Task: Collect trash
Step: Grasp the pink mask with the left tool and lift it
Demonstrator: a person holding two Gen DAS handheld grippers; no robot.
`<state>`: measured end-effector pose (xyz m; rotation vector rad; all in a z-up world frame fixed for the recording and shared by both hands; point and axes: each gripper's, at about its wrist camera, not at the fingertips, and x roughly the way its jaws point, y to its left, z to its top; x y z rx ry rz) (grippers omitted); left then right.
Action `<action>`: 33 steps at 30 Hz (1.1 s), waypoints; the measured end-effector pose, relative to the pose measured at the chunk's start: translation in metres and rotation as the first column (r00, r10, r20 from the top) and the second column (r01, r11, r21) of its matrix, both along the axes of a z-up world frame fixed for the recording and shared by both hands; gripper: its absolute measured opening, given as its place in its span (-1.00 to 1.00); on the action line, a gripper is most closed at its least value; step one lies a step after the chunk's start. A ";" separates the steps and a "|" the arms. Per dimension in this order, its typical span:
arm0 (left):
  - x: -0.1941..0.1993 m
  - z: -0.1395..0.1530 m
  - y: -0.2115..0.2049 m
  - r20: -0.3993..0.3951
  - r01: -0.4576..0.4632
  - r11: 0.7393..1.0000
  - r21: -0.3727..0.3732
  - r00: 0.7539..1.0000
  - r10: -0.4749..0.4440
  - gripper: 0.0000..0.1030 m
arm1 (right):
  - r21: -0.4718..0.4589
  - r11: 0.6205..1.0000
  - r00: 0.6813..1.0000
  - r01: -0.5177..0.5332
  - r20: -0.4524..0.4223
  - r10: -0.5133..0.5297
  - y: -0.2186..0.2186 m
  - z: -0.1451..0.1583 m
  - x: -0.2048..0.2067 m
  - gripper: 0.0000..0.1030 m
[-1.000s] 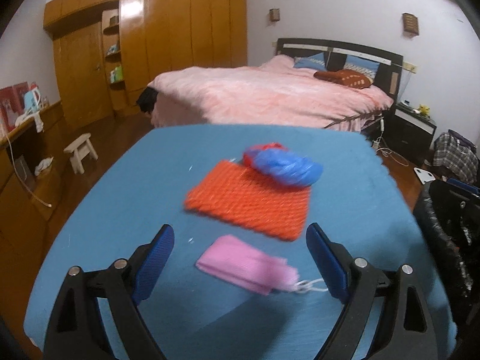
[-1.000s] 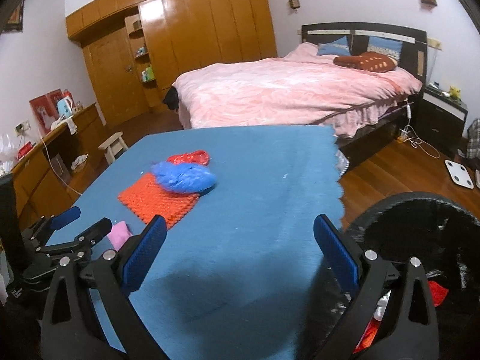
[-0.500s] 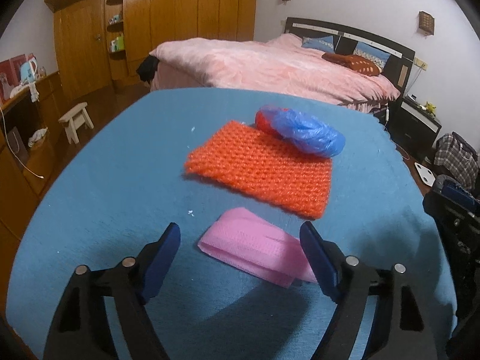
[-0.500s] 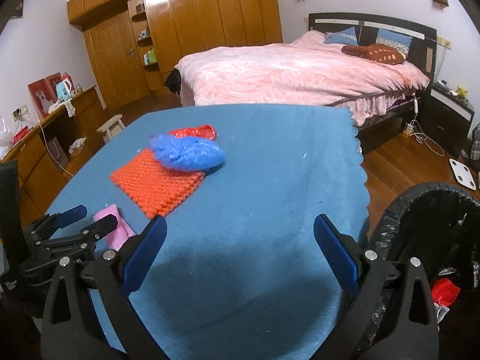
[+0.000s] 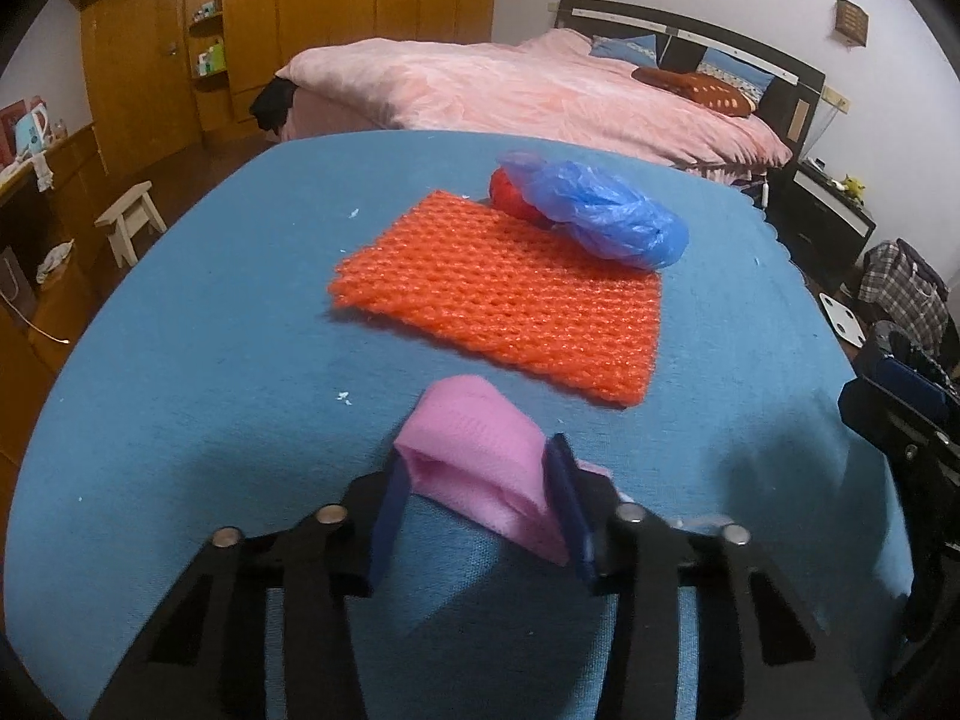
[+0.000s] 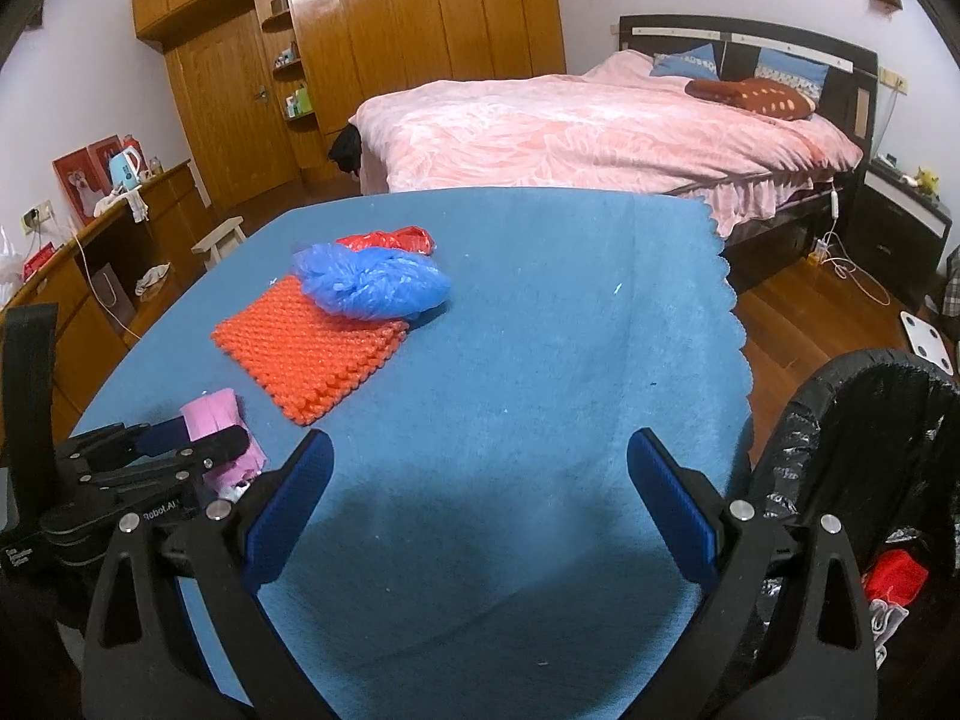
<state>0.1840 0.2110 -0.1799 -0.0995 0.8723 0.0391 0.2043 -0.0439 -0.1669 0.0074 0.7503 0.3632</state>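
Closing on the pink foam [image 5: 480,468], the left tongs [image 5: 480,504] have it between their blue pads; the foam bulges up between them, pinched on both sides, its far end lying on the table [image 5: 180,420]. Seen from the right wrist, the left tongs [image 6: 198,447] sit low at the left, the pink foam [image 6: 213,414] poking out past their tips.

Right tongs [image 6: 480,492]: wide open, nothing between the pads, only bare blue table [image 6: 540,330] beyond them.

Ahead of the left tongs, just past the foam: an orange net [image 5: 504,294], flat on the table, apart from the foam. At the net's far right corner rests a blue bag [image 5: 600,216], crumpled, touching the net. Behind the bag, a red bag [image 5: 510,195], mostly hidden. From the right tongs these lie ahead and to the left: orange net [image 6: 312,348], blue bag [image 6: 372,282] on its far edge, red bag [image 6: 390,240] just behind.

To the right of the right tongs, off the table's edge: a bin [image 6: 864,438] with a black liner, red scrap [image 6: 894,570] and pale scraps inside.

Beyond the table, a bed [image 6: 600,132] with a pink cover; wardrobe [image 6: 390,48] on the far wall.
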 end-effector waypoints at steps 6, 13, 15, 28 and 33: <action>-0.001 0.002 -0.005 0.016 0.023 1.000 0.008 1.000 -0.023 -0.70 | -0.006 1.000 1.000 -0.003 -0.001 0.003 0.000 -0.002 0.000 0.86; -0.007 0.015 -0.001 0.080 0.022 1.000 -0.015 0.997 -0.021 -0.79 | -0.008 1.000 1.000 -0.001 0.009 0.001 0.000 0.000 0.001 0.86; -0.006 0.019 -0.001 0.098 0.016 1.000 -0.013 0.995 -0.015 -0.80 | -0.004 1.000 1.000 0.000 0.015 0.000 0.001 0.002 0.004 0.86; 0.025 0.048 0.020 0.195 -0.048 0.999 0.001 0.980 0.047 -0.80 | 0.036 0.999 0.997 -0.034 0.066 0.032 0.035 0.024 0.048 0.86; 0.036 0.047 0.034 0.200 -0.073 0.997 0.005 0.977 0.071 -0.80 | 0.030 0.998 0.997 -0.056 0.059 0.054 0.054 0.023 0.065 0.86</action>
